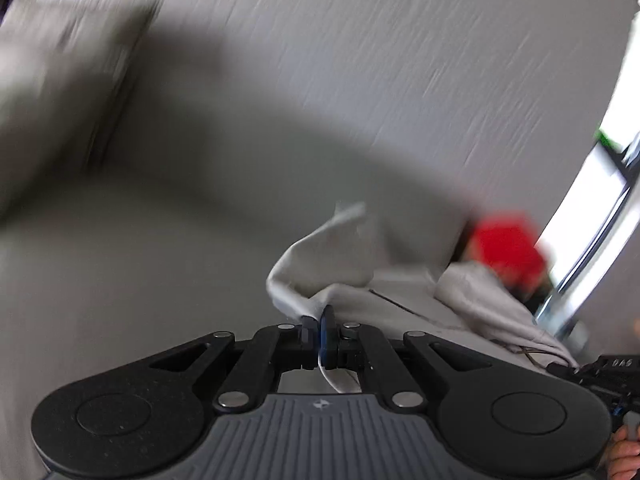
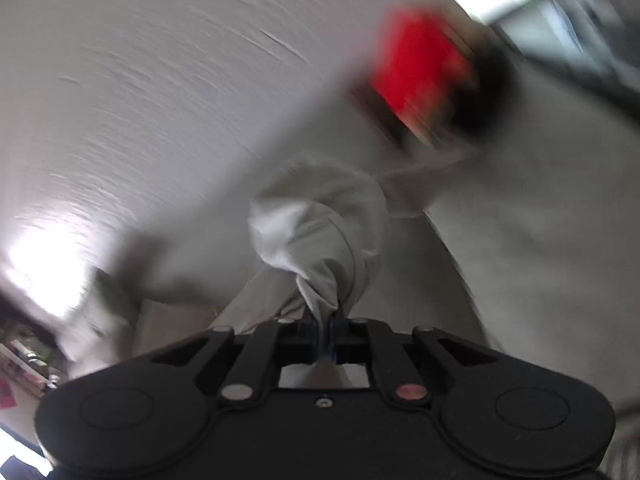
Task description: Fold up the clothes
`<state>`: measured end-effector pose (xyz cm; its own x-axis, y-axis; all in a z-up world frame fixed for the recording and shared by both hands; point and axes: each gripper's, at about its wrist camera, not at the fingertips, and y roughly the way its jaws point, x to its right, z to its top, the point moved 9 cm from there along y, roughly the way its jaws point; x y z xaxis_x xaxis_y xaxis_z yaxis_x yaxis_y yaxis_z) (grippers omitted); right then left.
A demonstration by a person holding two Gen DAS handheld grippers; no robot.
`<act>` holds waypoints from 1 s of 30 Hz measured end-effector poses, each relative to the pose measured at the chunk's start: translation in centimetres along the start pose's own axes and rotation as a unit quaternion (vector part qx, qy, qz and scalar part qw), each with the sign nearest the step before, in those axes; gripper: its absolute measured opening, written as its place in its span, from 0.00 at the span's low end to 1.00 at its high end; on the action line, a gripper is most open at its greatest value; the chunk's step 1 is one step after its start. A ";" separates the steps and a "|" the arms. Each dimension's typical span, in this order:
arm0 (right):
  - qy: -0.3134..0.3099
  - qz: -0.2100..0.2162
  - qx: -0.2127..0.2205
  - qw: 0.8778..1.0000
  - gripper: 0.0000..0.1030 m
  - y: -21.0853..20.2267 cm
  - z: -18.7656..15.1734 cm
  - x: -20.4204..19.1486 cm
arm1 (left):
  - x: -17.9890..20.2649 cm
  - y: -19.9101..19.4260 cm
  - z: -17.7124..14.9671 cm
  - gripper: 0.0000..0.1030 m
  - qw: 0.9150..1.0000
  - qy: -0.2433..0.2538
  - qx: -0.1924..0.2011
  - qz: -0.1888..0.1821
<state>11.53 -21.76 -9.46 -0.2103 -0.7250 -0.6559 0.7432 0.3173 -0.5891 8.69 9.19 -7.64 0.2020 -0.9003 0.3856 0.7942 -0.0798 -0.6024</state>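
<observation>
Two grips: one pale garment is pinched at both ends, lifted off the grey surface.
Garment axis: strung left-right betw. grippers, bulk ahead of both.
Left gripper: pressed tight on cloth edge.
Right gripper: pressed tight on bunched corner.
Red item: beyond, blurred, unidentifiable.

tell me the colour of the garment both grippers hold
Light grey garment, clearest in the right wrist view.

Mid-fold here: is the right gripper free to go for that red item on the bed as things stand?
Probably not yet. The right gripper is shut on a bunch of the pale grey garment, which hangs between it and the blurred red item. It would likely need to let go first.
</observation>
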 end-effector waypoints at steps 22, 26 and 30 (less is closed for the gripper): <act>-0.159 -0.088 0.026 0.983 0.59 -4.5 -6.1 4.1 | -1.3 -1.9 -5.9 0.95 0.989 0.072 -0.038 0.126; -0.200 -0.096 0.026 0.975 0.48 -1.9 -5.2 3.2 | -1.5 -0.5 -5.4 0.83 0.986 0.079 -0.050 0.137; -0.249 -0.099 -0.003 0.964 0.47 2.9 -5.0 2.0 | -2.1 1.0 -4.7 0.68 0.983 0.078 -0.073 0.147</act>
<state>10.10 -19.25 -14.82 -0.0162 -0.9745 -0.2240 0.7157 0.1452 -0.6832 6.34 9.00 -12.38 0.3103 -0.9477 0.0743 0.6211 0.1430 -0.7706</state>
